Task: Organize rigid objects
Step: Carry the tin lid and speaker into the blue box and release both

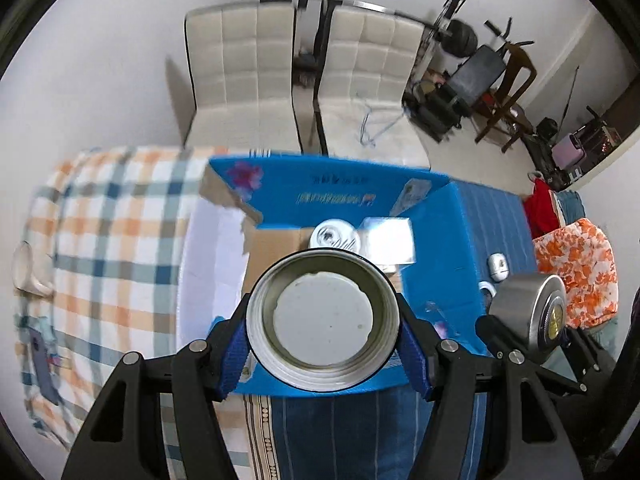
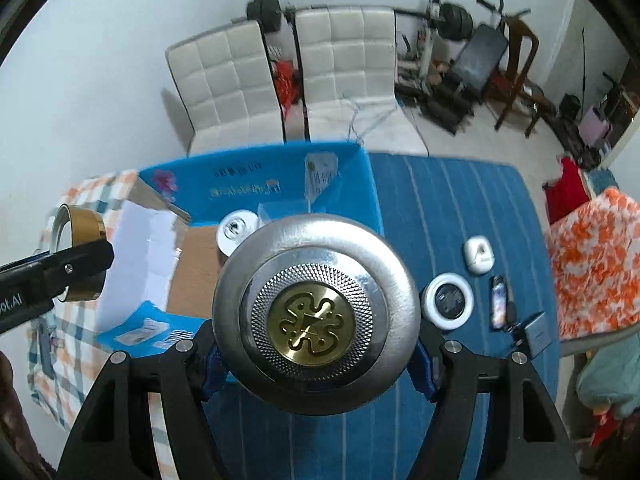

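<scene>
Two grippers, left gripper (image 1: 323, 354) clamping jar (image 1: 323, 322), right gripper (image 2: 316, 360) clamping lid (image 2: 316, 314), above box (image 1: 436, 220)

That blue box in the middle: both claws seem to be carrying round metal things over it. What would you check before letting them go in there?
1. Left gripper hold on the open metal cup: ok, blue pads press on both sides.
2. Right gripper hold on the silver lid: ok, clamped on both sides.
3. Blue box open on top: ok, flaps are up.
4. Free floor inside the box: ok, bare cardboard shows left of the white can.
5. Foil-wrapped block out of the drop path: cannot tell, it sits just beyond the cup.
6. The two grippers apart: ok, a gap shows between them.
</scene>
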